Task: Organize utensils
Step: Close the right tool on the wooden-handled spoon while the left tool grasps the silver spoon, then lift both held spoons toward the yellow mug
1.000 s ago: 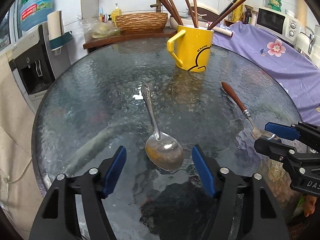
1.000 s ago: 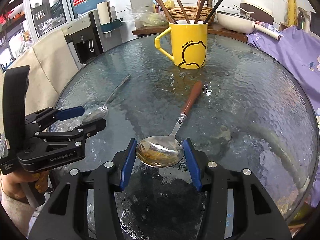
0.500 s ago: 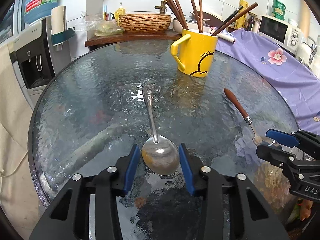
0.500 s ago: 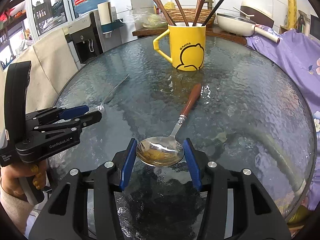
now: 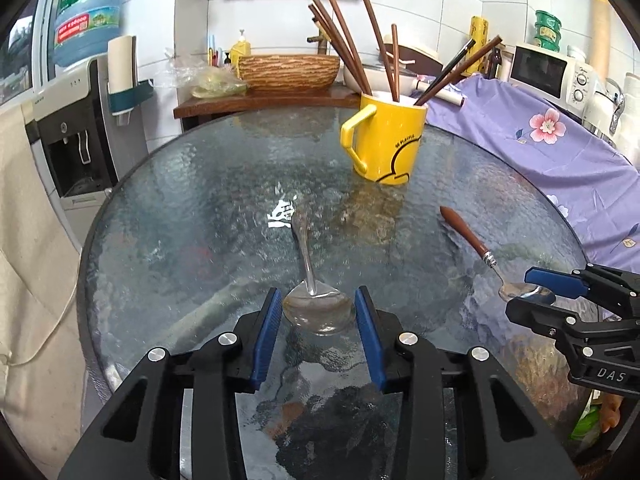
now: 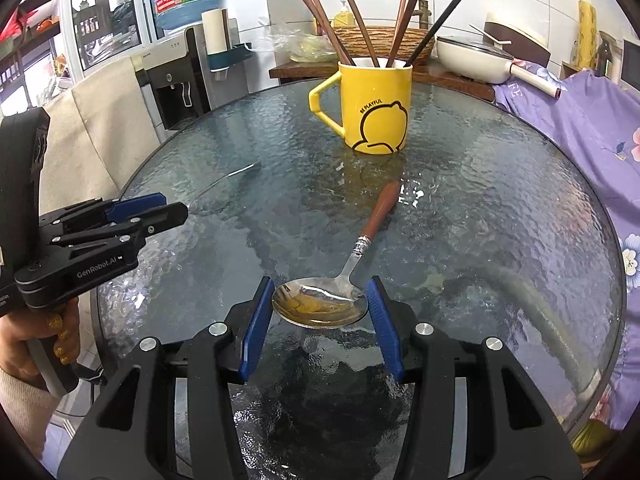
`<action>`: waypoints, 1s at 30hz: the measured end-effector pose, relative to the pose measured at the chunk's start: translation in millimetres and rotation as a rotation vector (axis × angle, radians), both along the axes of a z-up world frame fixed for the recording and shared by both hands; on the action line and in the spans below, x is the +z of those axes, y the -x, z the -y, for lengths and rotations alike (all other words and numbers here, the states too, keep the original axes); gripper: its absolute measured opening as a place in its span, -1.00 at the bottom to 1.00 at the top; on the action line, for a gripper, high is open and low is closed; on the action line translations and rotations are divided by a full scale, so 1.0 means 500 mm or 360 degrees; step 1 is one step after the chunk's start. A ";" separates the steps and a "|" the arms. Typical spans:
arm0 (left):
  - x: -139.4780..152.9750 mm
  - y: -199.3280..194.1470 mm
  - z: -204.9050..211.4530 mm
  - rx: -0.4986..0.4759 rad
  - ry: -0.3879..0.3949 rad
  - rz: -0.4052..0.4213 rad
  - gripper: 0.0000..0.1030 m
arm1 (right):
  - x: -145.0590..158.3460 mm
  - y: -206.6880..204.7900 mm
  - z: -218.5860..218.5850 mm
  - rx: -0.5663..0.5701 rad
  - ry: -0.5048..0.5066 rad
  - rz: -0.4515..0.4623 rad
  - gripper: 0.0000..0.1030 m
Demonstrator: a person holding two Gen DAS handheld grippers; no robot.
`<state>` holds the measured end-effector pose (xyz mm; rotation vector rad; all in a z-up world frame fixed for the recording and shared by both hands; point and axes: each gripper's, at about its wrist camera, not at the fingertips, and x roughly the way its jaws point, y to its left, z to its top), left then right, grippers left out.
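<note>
Left wrist view: glass table point(image 5: 168, 216), yellow mug point(image 5: 386, 140) with chopsticks at far side. Left gripper point(image 5: 316, 316) jaws just closed in – pads now clamp bowl of steel spoon point(image 5: 318, 308), handle pointing toward mug. Right gripper point(image 6: 318, 308) unchanged – clamped on bowl of wood-handled spoon point(image 6: 320, 304). Both spoons gripped; lift to mug looks next.

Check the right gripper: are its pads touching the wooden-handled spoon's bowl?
Touching. The right wrist view shows the right gripper with both blue pads pressed against the edges of the wooden-handled spoon bowl.
</note>
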<state>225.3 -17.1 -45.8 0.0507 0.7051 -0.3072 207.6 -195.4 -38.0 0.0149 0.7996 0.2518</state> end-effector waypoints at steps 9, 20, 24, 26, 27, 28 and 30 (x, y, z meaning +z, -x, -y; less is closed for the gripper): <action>0.055 0.004 -0.009 0.0016 0.0016 0.0122 -0.28 | 0.042 0.007 0.008 0.0040 -0.0009 0.0071 -0.06; 0.106 -0.001 -0.006 -0.0001 0.0020 0.0240 -0.28 | 0.097 0.008 0.018 0.0067 -0.0031 0.0168 -0.06; 0.120 -0.001 -0.005 -0.0006 0.0033 0.0274 -0.28 | 0.117 0.004 0.022 0.0079 -0.0047 0.0201 -0.06; 0.125 -0.001 -0.005 -0.0011 0.0038 0.0286 -0.28 | 0.123 0.000 0.024 0.0080 -0.0051 0.0208 -0.06; 0.126 -0.001 -0.003 -0.0013 0.0038 0.0292 -0.28 | 0.126 -0.003 0.025 0.0081 -0.0052 0.0211 -0.06; 0.126 0.000 -0.003 -0.0013 0.0038 0.0298 -0.28 | 0.129 -0.004 0.026 0.0082 -0.0053 0.0214 -0.06; 0.129 -0.001 -0.002 -0.0018 0.0041 0.0302 -0.29 | 0.134 -0.006 0.026 0.0091 -0.0048 0.0219 -0.07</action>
